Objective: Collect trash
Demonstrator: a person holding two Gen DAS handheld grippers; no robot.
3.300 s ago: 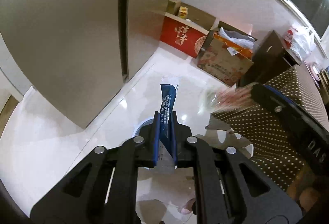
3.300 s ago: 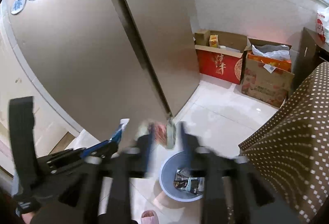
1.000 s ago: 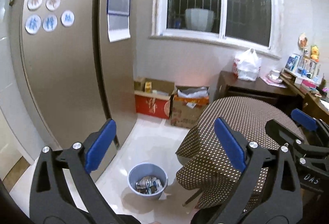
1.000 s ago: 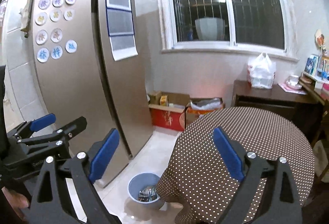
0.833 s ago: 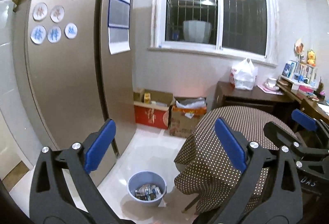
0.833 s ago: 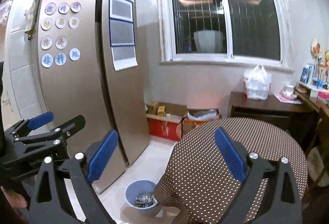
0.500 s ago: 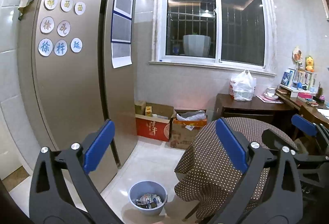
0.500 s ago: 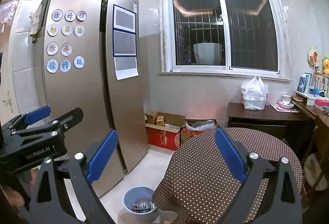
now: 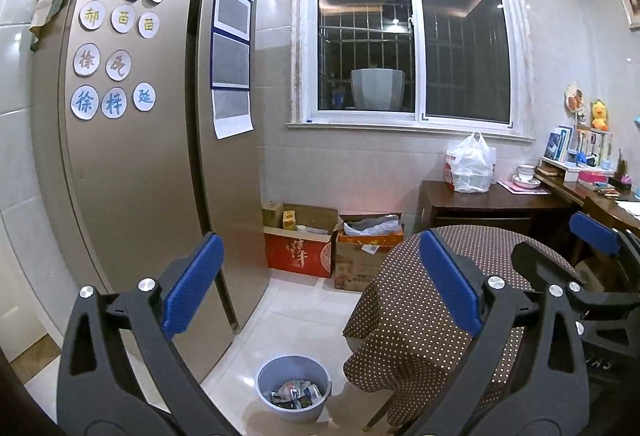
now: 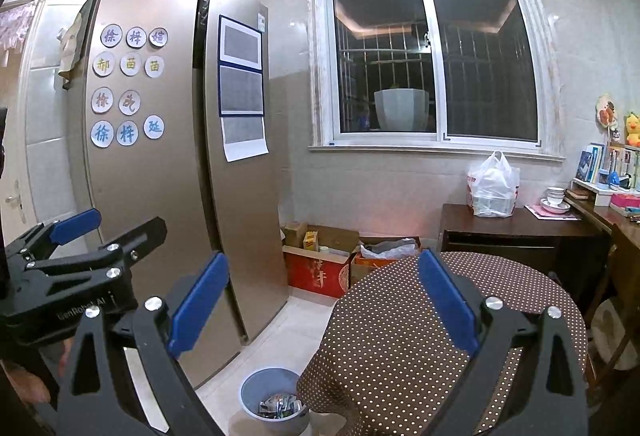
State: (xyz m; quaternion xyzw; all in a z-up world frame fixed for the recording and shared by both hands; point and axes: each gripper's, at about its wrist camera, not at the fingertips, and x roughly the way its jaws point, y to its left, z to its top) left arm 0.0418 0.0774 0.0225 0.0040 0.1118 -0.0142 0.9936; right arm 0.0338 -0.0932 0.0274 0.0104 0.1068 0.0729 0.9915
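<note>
A grey-blue trash bin (image 9: 293, 385) stands on the white floor between the fridge and the table, with several wrappers (image 9: 294, 394) inside. It also shows in the right wrist view (image 10: 272, 400), partly hidden by the tablecloth. My left gripper (image 9: 320, 256) is open and empty, held high above the floor. My right gripper (image 10: 322, 276) is open and empty too. The right gripper shows at the right edge of the left wrist view (image 9: 592, 276); the left gripper shows at the left of the right wrist view (image 10: 80, 248).
A tall gold fridge (image 9: 152, 156) stands on the left. A round table with a brown dotted cloth (image 10: 440, 324) is on the right. Cardboard boxes (image 9: 332, 252) line the wall under the window. A dark sideboard (image 9: 492, 204) carries a white plastic bag (image 9: 470, 164).
3.3 s ago both grippers held wrappers over the bin; both are now open and empty. Over the last second both have risen and tilted up, so the bin has dropped lower in view.
</note>
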